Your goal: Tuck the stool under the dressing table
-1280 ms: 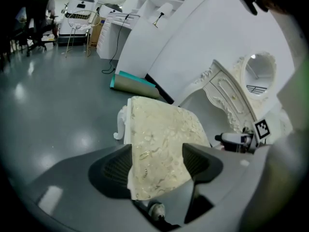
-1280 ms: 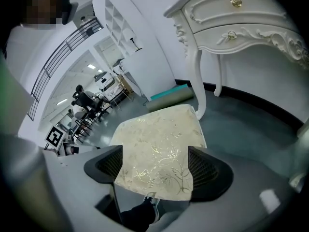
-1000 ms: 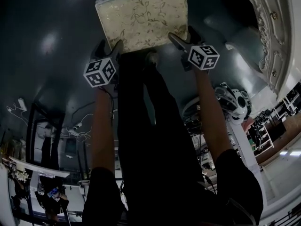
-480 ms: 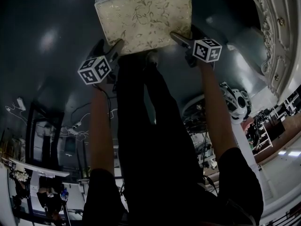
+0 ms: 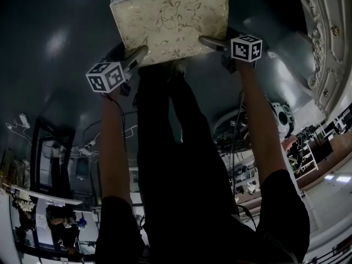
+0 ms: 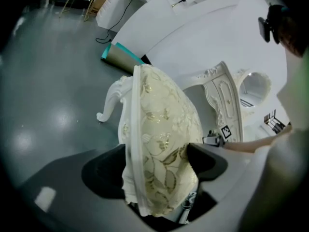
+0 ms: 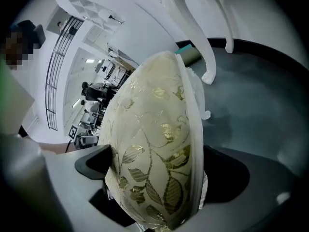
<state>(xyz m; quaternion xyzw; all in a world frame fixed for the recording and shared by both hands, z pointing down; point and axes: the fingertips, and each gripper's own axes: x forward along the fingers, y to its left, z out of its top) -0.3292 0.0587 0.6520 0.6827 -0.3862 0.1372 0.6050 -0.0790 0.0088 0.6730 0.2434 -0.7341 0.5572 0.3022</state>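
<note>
Cream brocade stool (image 5: 170, 21) sits with its seat between both tongs, on the dark floor near the dressing table.

The left tongs (image 5: 137, 56) and the right tongs (image 5: 209, 42) each straddle the near edge of the seat, one at each near corner. Both pairs of jaws have just been opening and now stand wide, with the cushion and its white frame between them. The stool extends ahead of the tongs. One white carved leg (image 6: 110, 103) shows beyond the left tongs, above the grey floor (image 5: 55, 92). The ornate white dressing table (image 5: 324, 43) stands to the right of the right tongs, apart from the stool.
</note>
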